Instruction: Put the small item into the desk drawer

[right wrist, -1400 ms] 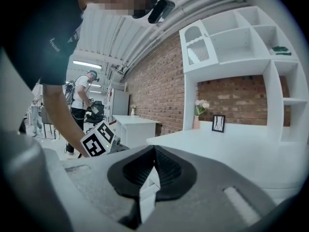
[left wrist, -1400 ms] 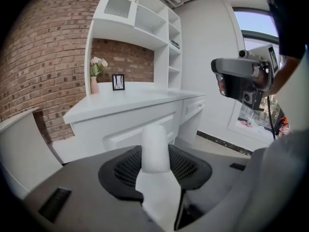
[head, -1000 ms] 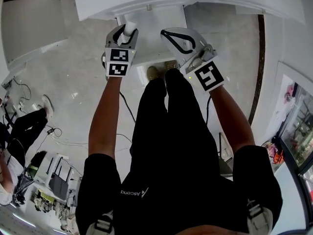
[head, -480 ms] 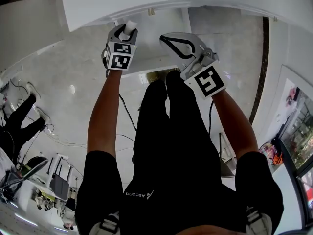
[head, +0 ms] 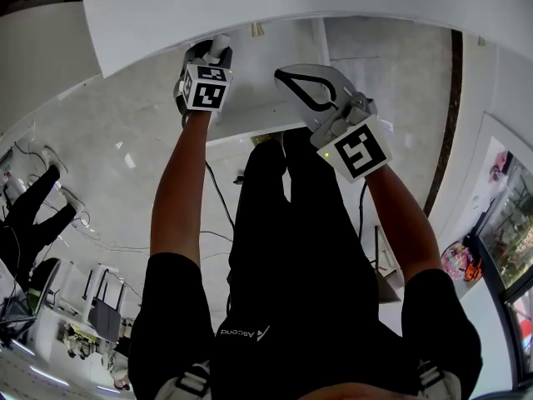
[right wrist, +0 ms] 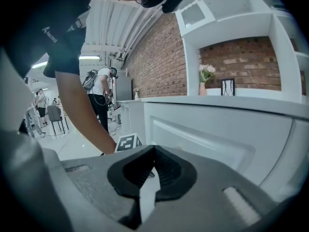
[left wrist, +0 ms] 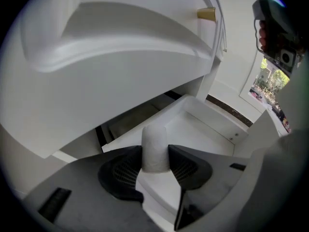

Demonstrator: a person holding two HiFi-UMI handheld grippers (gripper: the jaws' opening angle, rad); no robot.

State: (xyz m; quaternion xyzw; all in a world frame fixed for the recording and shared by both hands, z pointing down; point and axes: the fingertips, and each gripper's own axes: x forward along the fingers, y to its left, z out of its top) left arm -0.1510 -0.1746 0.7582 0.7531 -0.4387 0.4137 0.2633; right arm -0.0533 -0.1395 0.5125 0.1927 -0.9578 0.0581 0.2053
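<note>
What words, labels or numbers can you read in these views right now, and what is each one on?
"Ascend": white print on the person's black shirt, head view.
White print on the dark shirt in the right gripper view: too small to read.
Square markers on the grippers: patterns only, no letters.
Framed picture on the shelf: too small to read.

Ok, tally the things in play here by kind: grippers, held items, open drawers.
grippers: 2, left gripper and right gripper
small white item, clamped in the left gripper: 1
open drawer: 1
total: 4
</note>
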